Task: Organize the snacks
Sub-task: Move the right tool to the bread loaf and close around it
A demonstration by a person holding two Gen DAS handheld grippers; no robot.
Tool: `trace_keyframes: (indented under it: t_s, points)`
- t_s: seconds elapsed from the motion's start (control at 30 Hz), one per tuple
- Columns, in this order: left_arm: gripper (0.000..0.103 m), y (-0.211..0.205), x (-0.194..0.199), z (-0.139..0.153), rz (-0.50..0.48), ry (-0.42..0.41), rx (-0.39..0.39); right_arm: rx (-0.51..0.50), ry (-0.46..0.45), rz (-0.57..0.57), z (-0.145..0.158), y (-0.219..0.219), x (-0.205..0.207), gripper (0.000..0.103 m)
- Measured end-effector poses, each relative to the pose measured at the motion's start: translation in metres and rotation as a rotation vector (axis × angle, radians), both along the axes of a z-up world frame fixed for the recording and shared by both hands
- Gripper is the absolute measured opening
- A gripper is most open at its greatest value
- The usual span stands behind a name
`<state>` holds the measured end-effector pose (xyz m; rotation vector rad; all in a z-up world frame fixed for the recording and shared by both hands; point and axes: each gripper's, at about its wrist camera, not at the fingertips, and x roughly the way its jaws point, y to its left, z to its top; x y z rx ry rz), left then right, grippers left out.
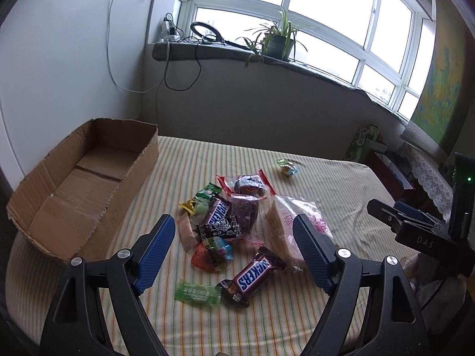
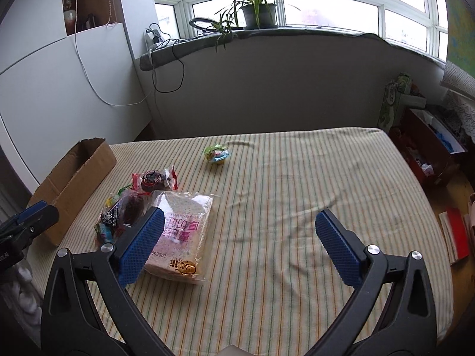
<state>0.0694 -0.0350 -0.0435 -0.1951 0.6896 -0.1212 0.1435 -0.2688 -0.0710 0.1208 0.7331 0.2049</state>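
Snack pile: a heap of wrapped sweets lies on the striped bed cover [image 1: 267,320], just right of the cardboard box [image 1: 74,195].
Nearest piece: a Snickers bar [image 1: 252,276] lies closest to me in the left wrist view, a green candy wrapper [image 1: 197,292] just beside its left end.
Rest of the pile: a second Snickers bar [image 1: 218,216] sits further back among small wrappers, with a dark bagged cake [image 1: 243,210] beside it.
Bread: the bagged bread slice [image 2: 184,234] lies flat at the right edge of the pile (pink print facing up).
Stray piece: a small wrapped candy [image 2: 216,154] sits alone, well apart from the pile, toward the window.
Box: open at the top; I see only bare cardboard inside.
My left gripper [image 1: 231,252]: I hover over the near side of the pile, tilted down; my blue pads are spread wide and grip nothing.
My right gripper [image 2: 239,247]: I hang above the cover to the right of the pile, spread wide, empty; my left pad [image 2: 142,246] overlaps the bread bag in view (contact I cannot tell).
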Motion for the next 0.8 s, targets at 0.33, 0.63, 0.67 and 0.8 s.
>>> trace_keyframes:
  t_s: [0.33, 0.63, 0.67, 0.8]
  points:
    - [0.072, -0.018, 0.021, -0.026, -0.134, 0.119, -0.099, 0.284, 0.176, 0.115, -0.032, -0.008, 0.021, 0.103]
    - [0.050, -0.035, 0.036, -0.042, -0.226, 0.178, -0.114, 0.380, 0.289, 0.160, -0.052, -0.003, 0.038, 0.086]
    - [0.050, -0.037, 0.038, -0.044, -0.234, 0.182, -0.111, 0.382, 0.297, 0.166, -0.054, -0.001, 0.039, 0.085]
    - [0.050, -0.043, 0.041, -0.049, -0.259, 0.198, -0.098, 0.404, 0.332, 0.183, -0.063, 0.004, 0.046, 0.080]
